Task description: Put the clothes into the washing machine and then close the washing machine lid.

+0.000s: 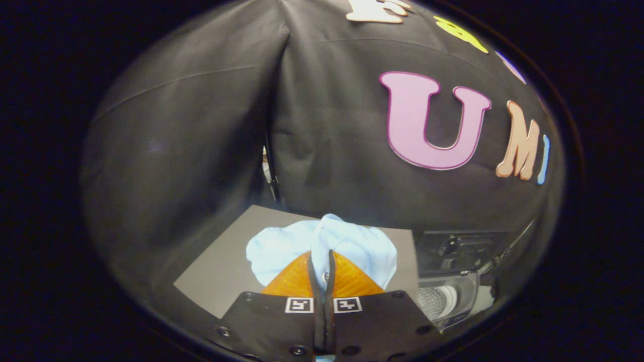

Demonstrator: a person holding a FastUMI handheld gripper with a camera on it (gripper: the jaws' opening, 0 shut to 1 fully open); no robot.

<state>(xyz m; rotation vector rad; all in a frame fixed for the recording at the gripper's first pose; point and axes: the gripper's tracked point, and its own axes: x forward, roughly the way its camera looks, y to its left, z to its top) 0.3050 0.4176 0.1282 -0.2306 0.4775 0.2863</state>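
A light blue garment (365,249) is bunched up around my fingertips, above a grey table top (221,261). My gripper (322,259) is shut on it: the two fingers stand almost together with a fold of the cloth pinched between them, and a tuft pokes up just past the tips. The rest of the garment spreads out to both sides of the fingers. To the right of the fingers stands the washing machine (453,296), with its top open and the ribbed white drum (440,300) showing inside. Whether the garment still touches the table is hidden by the fingers.
The machine's dark rear panel or raised lid (463,246) rises behind the drum opening. The black booth wall (327,151) hangs close behind the table, with a seam or gap (271,176) at the corner to the left.
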